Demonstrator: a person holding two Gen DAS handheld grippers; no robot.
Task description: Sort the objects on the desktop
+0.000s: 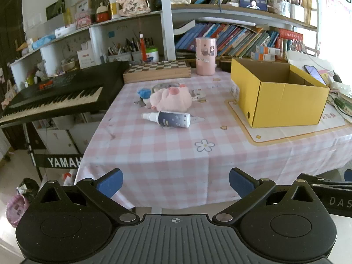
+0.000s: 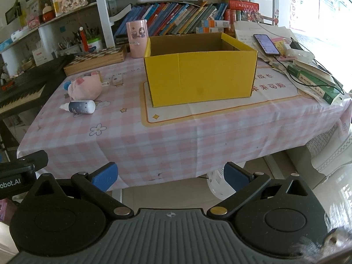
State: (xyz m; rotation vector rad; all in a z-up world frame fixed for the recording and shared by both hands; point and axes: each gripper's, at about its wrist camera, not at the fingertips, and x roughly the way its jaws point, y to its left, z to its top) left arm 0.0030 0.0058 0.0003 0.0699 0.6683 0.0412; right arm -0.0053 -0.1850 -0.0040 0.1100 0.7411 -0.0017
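Note:
A pink plush pig (image 1: 170,98) (image 2: 84,87) lies on the pink checked tablecloth (image 1: 176,154) (image 2: 176,136), left of an open yellow cardboard box (image 1: 277,96) (image 2: 200,77). In front of the pig lies a dark blue spray bottle (image 1: 169,119) (image 2: 80,107) on its side. A small blue fluffy thing (image 1: 144,92) and a small white box (image 1: 198,94) (image 2: 117,79) flank the pig. My left gripper (image 1: 176,183) hangs open before the table's front edge, nothing between its blue pads. My right gripper (image 2: 170,178) is open too, below the table edge, far from everything.
A black keyboard (image 1: 57,96) stands left of the table. At the back are a wooden chessboard box (image 1: 157,70), a pink cylinder (image 1: 205,56), and shelves of books. A phone (image 2: 266,44), books and cables crowd the right side. A white fan (image 2: 216,181) sits under the table.

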